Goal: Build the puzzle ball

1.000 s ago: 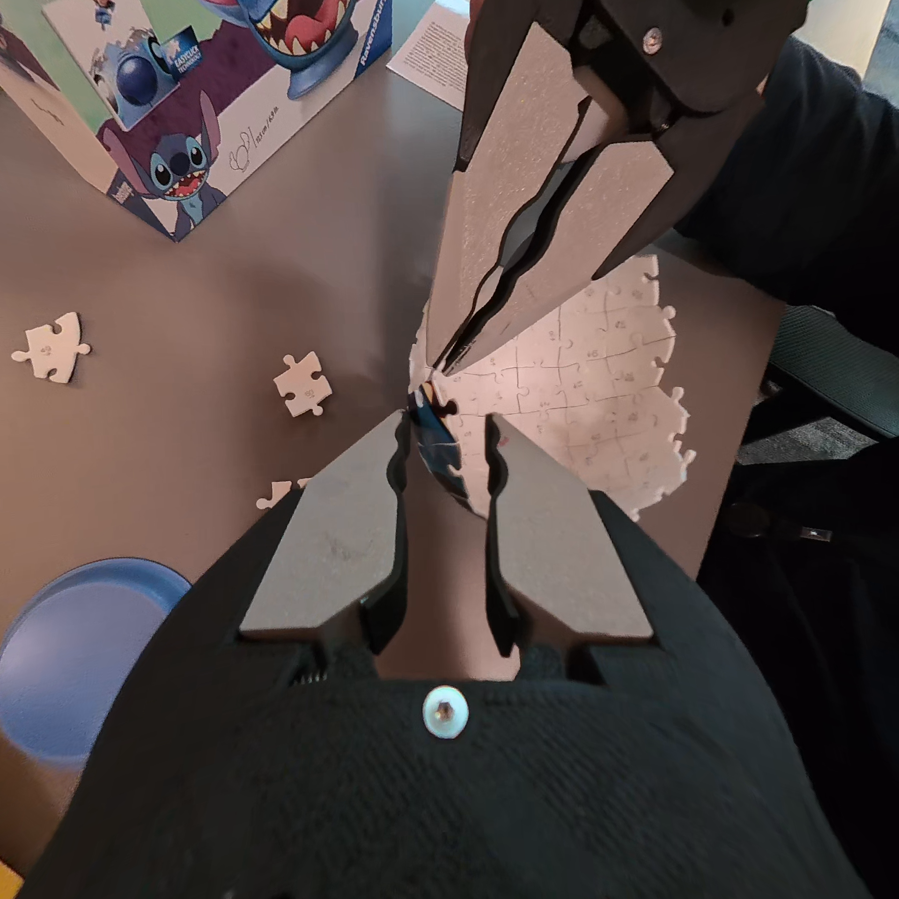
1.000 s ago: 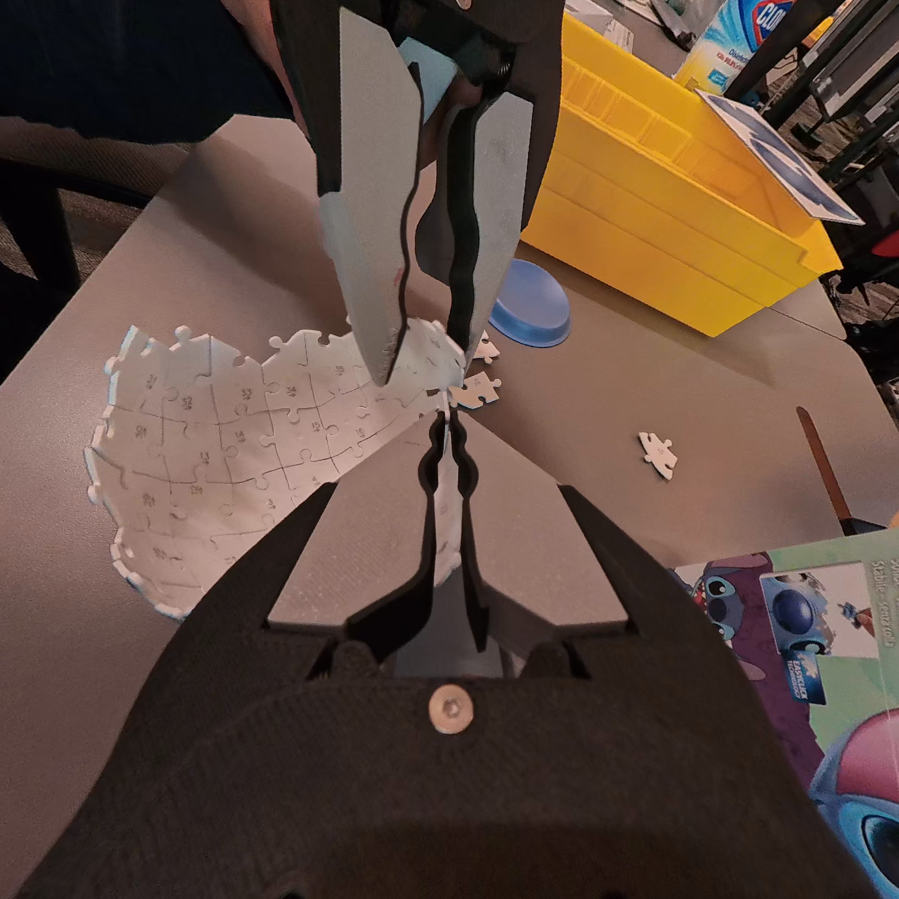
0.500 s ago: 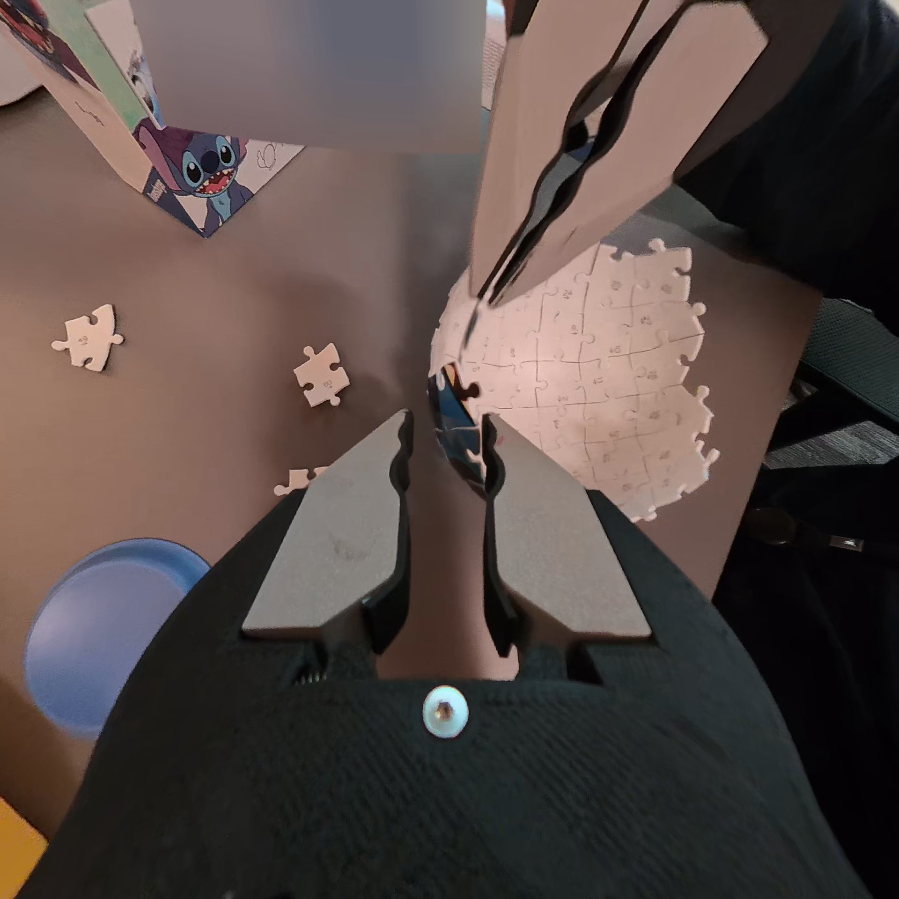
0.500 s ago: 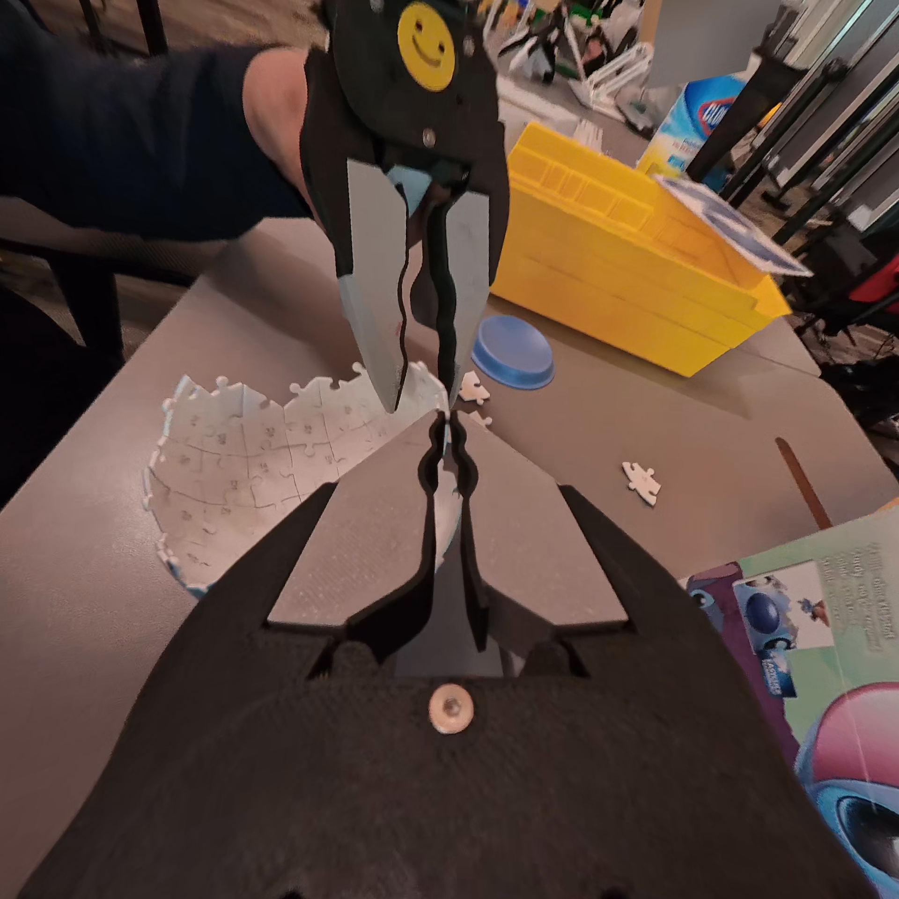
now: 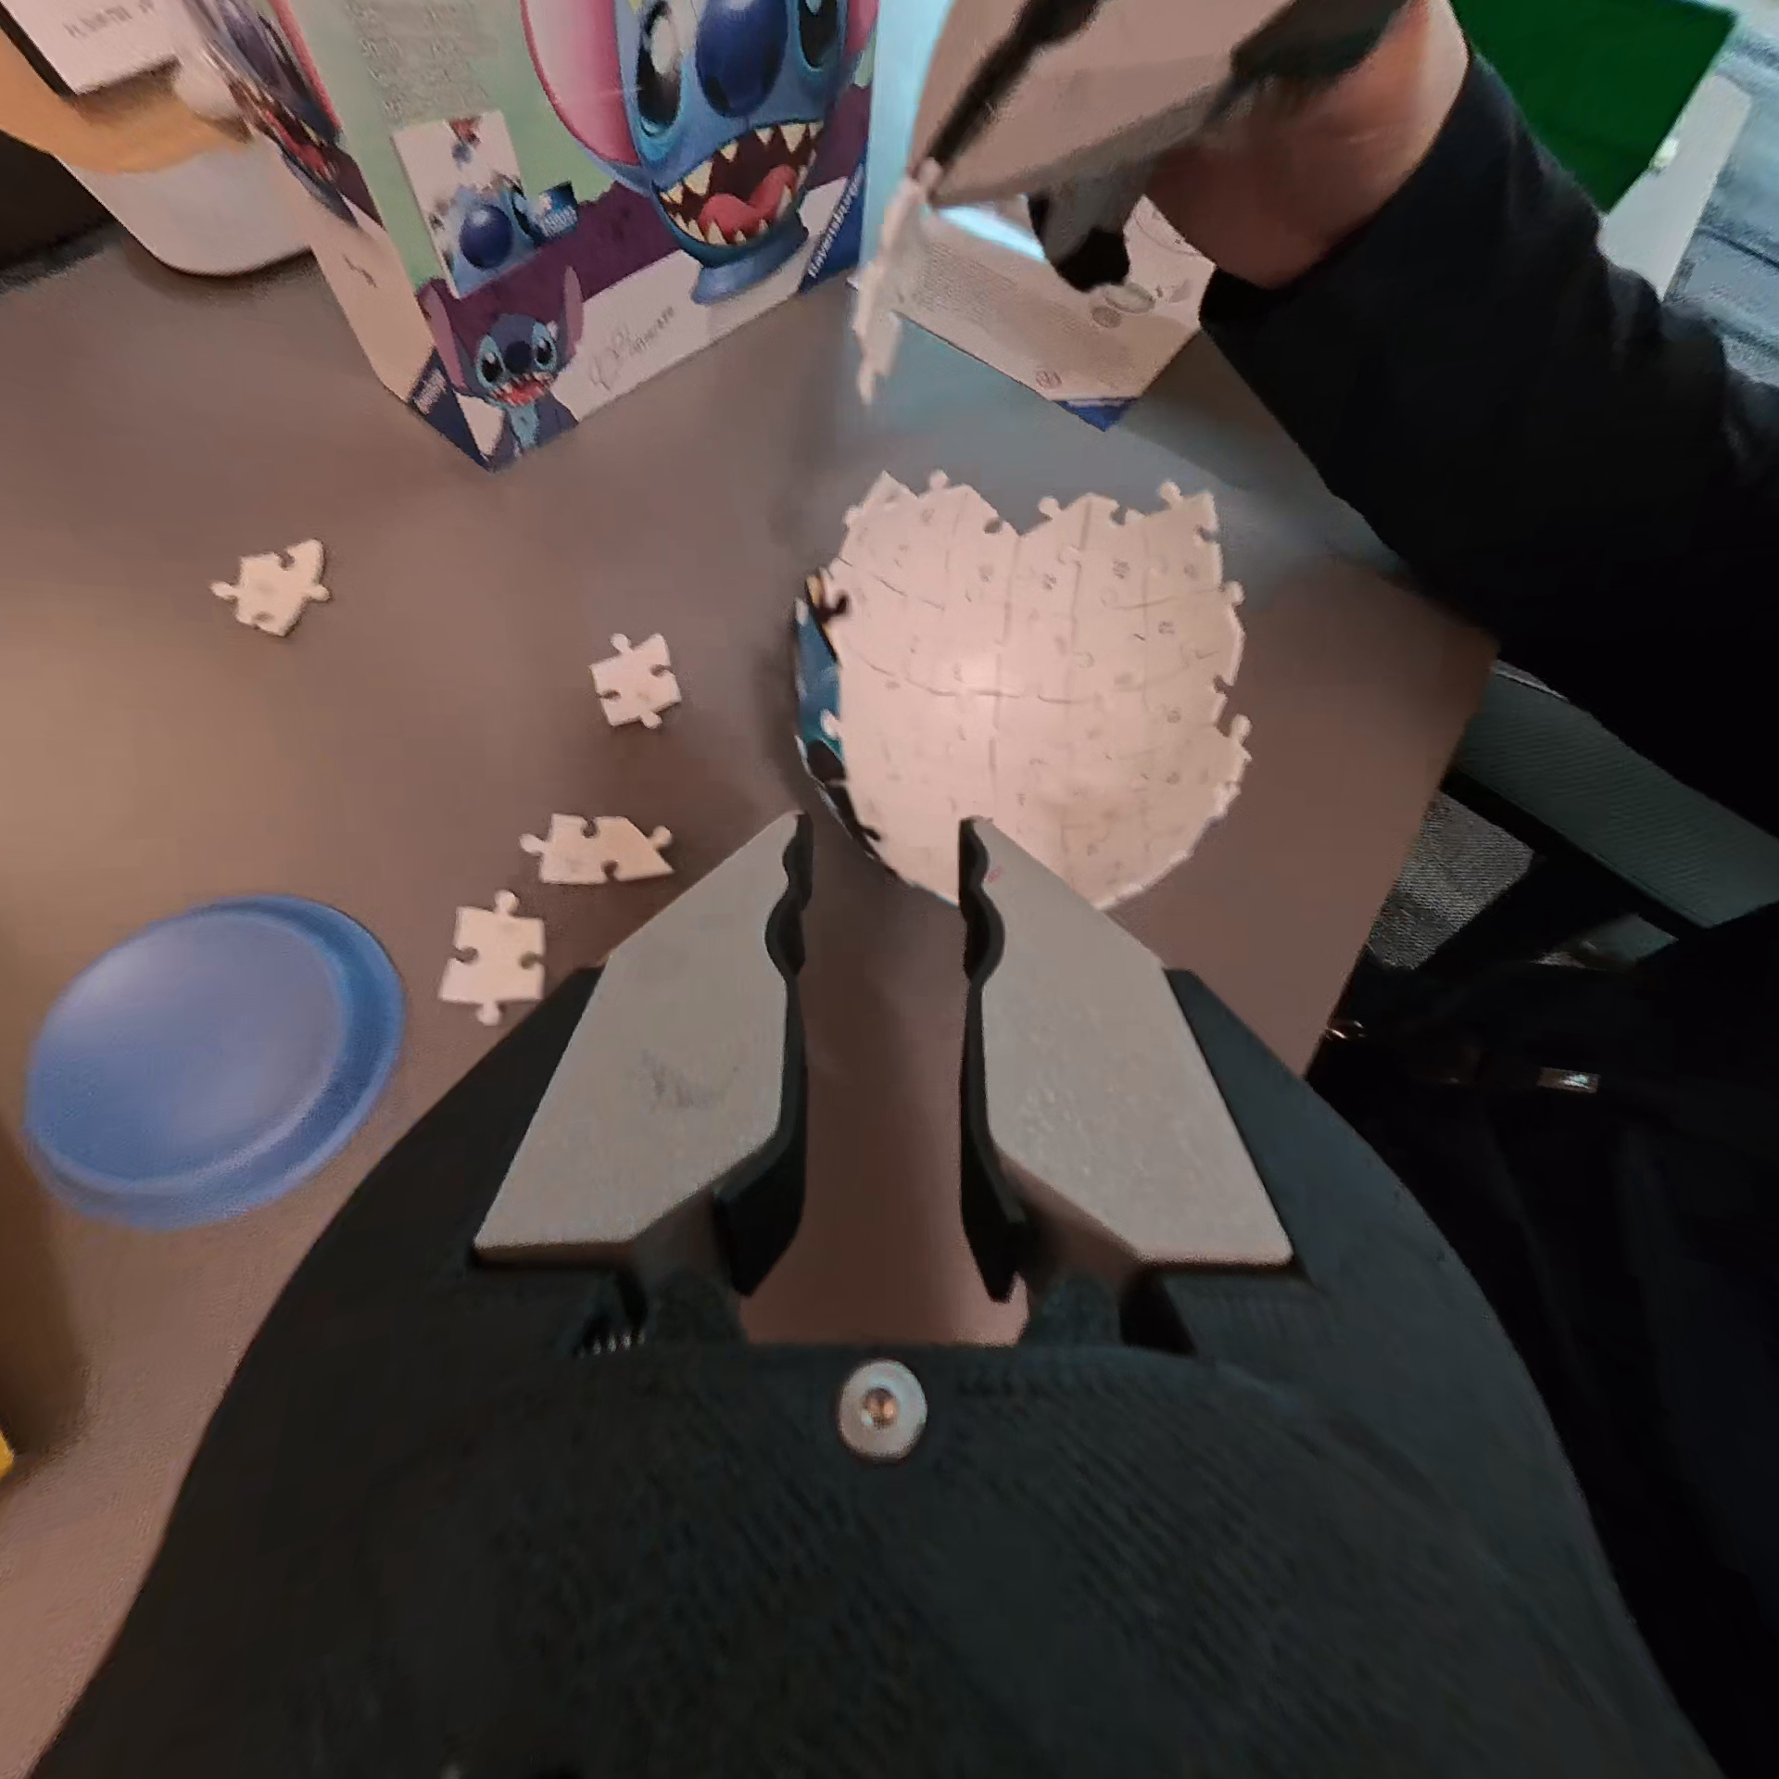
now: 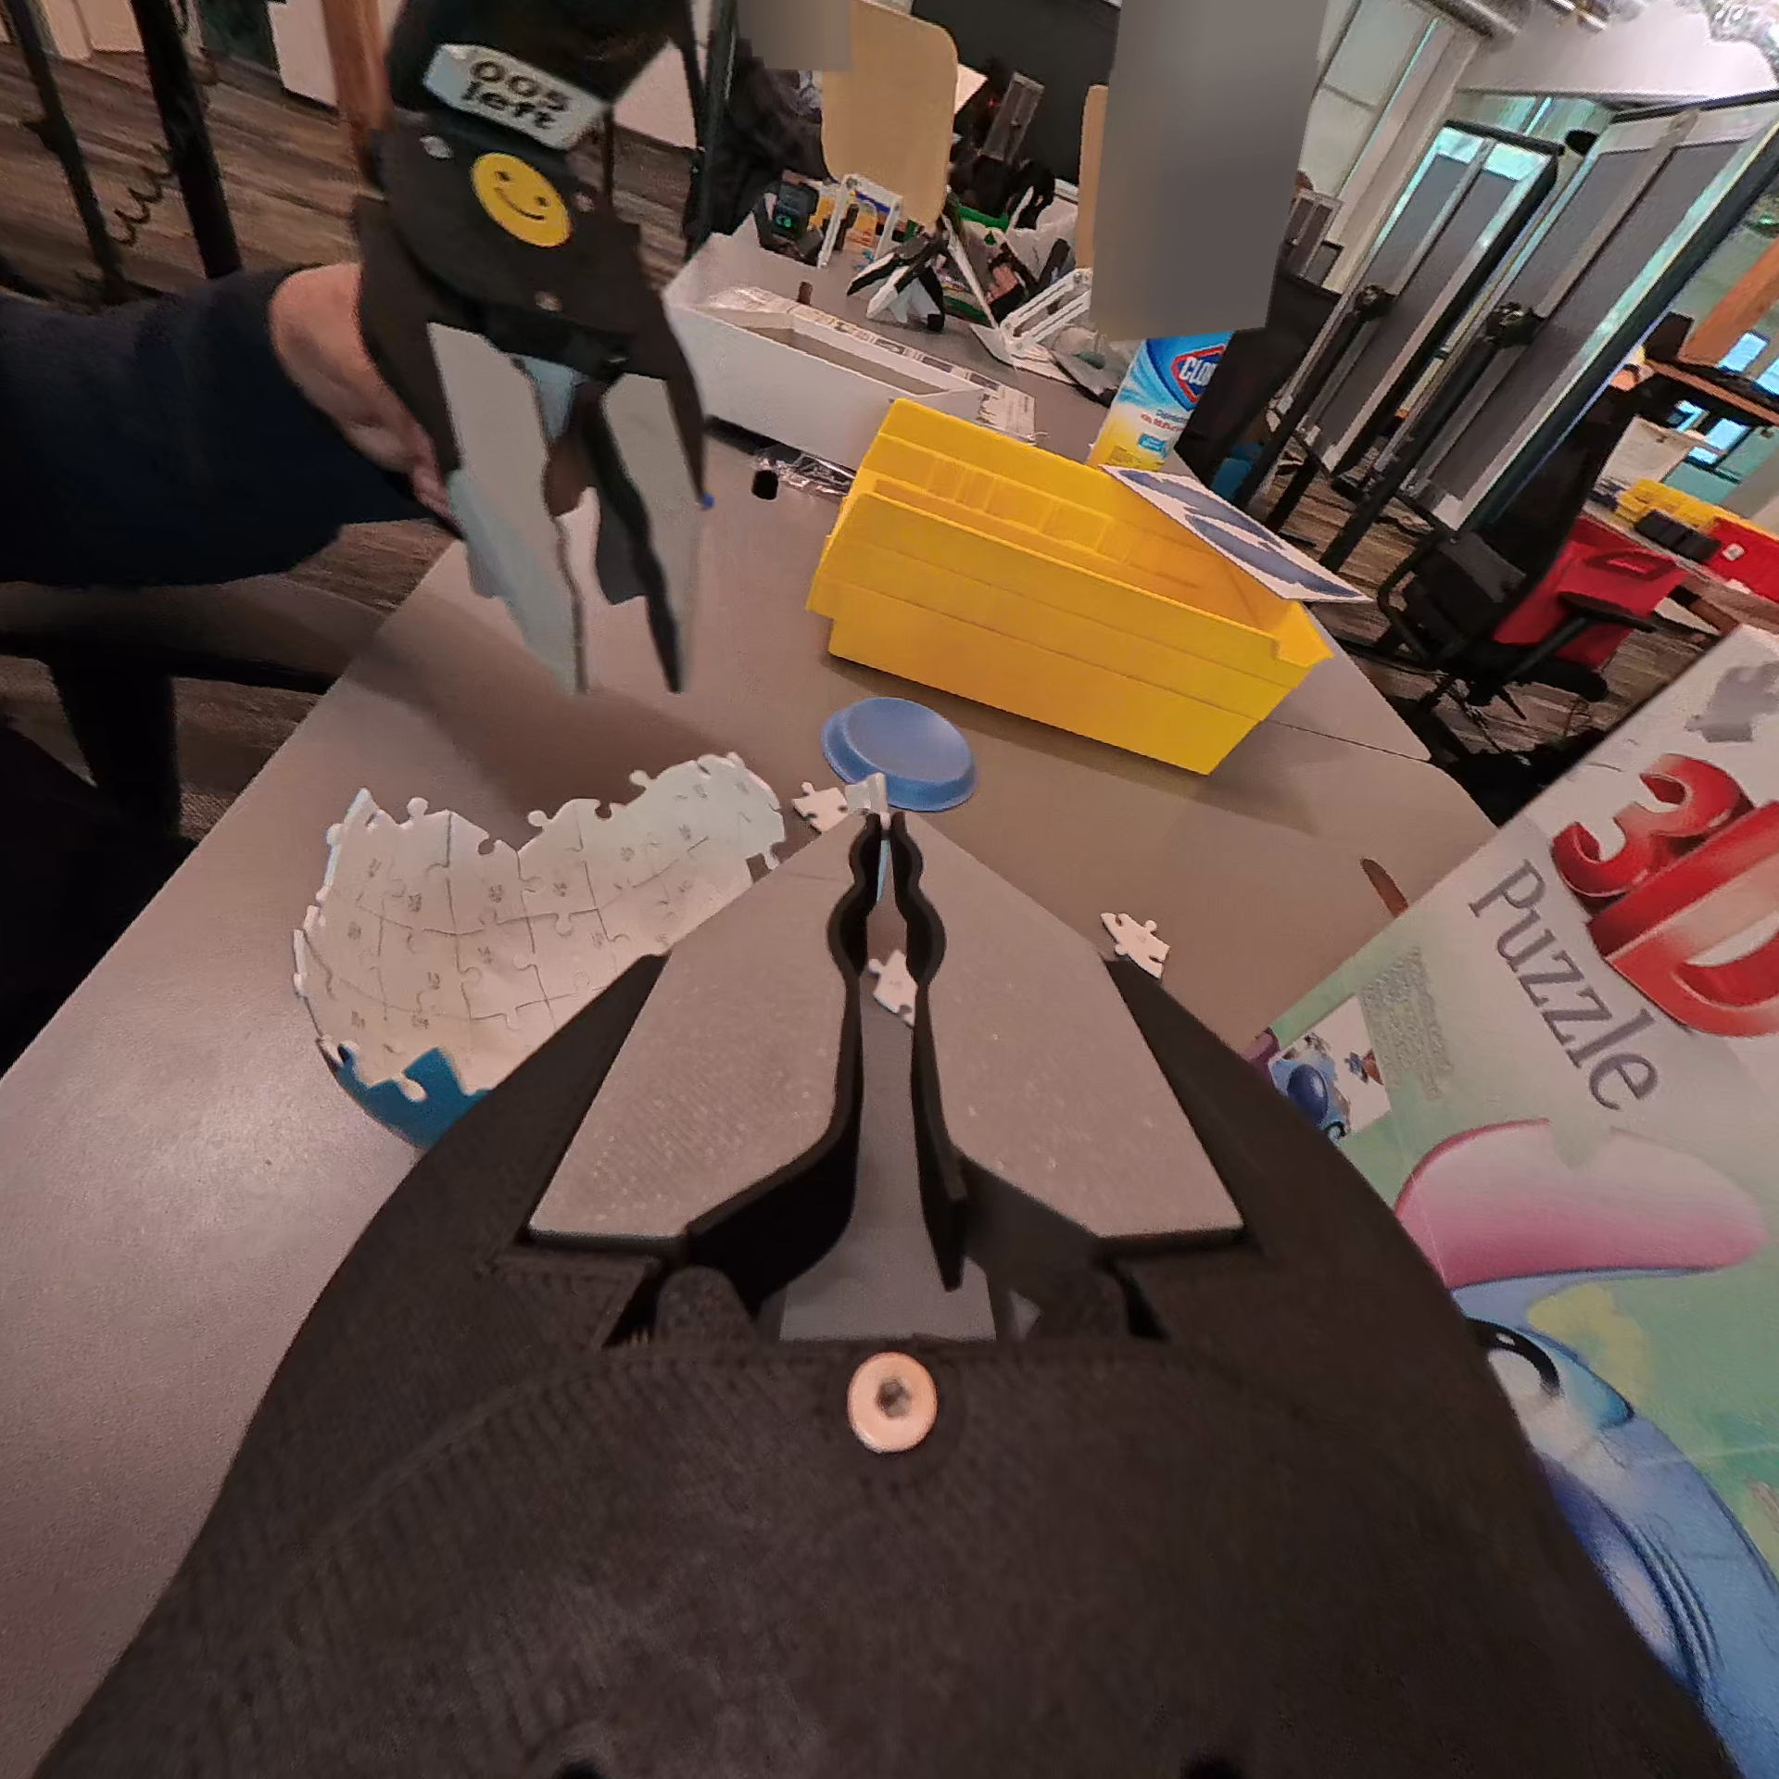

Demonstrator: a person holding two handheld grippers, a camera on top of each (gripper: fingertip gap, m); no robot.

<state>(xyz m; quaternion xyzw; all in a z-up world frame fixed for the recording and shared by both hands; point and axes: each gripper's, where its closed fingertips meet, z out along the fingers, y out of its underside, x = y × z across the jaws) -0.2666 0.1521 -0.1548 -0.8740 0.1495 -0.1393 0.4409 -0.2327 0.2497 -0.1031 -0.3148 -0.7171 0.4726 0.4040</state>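
My left claw [image 5: 881, 833] hangs open and empty over the half-built puzzle ball [image 5: 1030, 693], which rests on the bench [image 5: 289, 770] — a thin, light shell, likely to pop apart. My right claw [image 6: 881, 818] pinches one stiff, slippery piece [image 6: 881, 862] by its edge.

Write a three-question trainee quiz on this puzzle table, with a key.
1. True or false: the left claw holds a puzzle piece.
2. What does the right claw pinch?
A. blue dish
B. puzzle piece
C. yellow bin
3. Fill in: the half-built puzzle ball rests on the ____.

Key: 1 false, it is open and empty. 2 B, the puzzle piece. 3 table.
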